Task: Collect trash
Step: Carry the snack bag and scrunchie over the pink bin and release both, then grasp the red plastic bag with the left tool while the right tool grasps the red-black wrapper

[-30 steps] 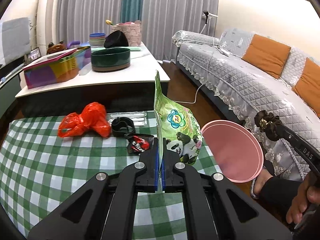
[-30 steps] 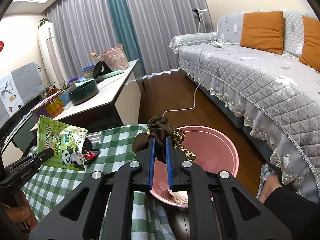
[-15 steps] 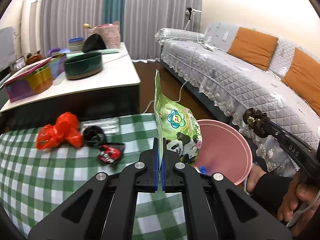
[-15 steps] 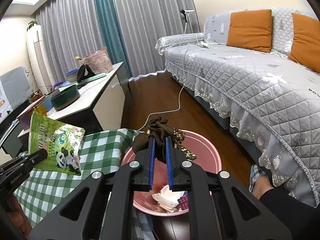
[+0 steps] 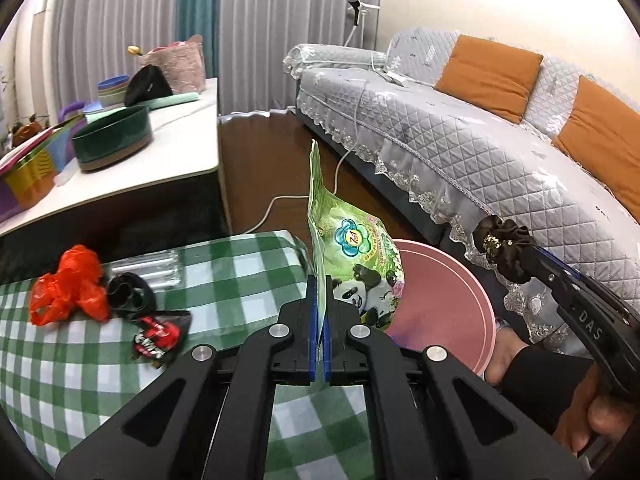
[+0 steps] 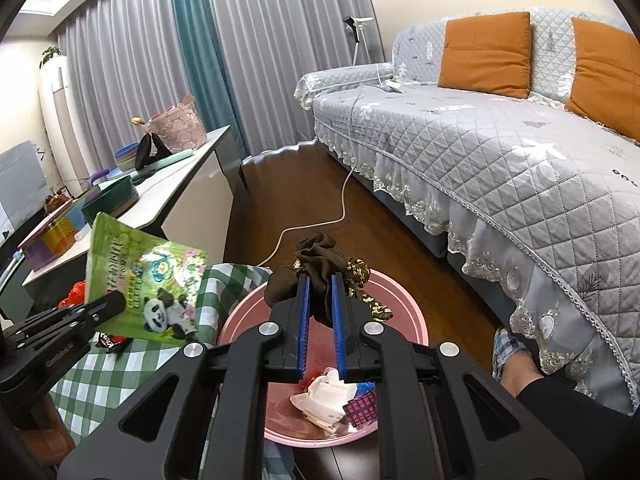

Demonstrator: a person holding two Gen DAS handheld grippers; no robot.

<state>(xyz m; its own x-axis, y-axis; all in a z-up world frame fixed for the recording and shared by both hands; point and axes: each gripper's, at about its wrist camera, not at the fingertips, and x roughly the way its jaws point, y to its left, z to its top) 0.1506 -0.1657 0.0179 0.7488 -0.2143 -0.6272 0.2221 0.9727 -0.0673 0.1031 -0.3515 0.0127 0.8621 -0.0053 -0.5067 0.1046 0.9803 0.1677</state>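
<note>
The left gripper (image 5: 320, 288) is pinched tight on the bottom edge of a green snack bag (image 5: 352, 256) with a panda on it. The bag stands up on its edge between the blue pads (image 5: 313, 320). It hangs in the air at the rim of the pink bin (image 5: 452, 304), on the side where the table is.

The right gripper (image 6: 320, 292) is squeezed on a dark brown scrunchie (image 6: 320, 260) with a gold-patterned part. The scrunchie bulges out past the tips of the pads. It is held in the air right over the pink bin.

The pink bin sits on the brown wood floor, just beside the edge of the table with the green checked cloth (image 5: 240, 264). Inside the bin lie a crumpled white paper (image 6: 328, 396) and a small reddish wrapper (image 6: 362, 408).

On the cloth, away from the bin, lie a red and black wrapper (image 5: 158, 336), a black band (image 5: 128, 292), a crumpled orange plastic bag (image 5: 68, 286) and a clear plastic pack (image 5: 150, 270).

On the other side of the bin stands a grey quilted sofa (image 6: 500, 152) with orange cushions. A person's foot (image 6: 516, 368) rests on the floor by the bin, near the sofa.
</note>
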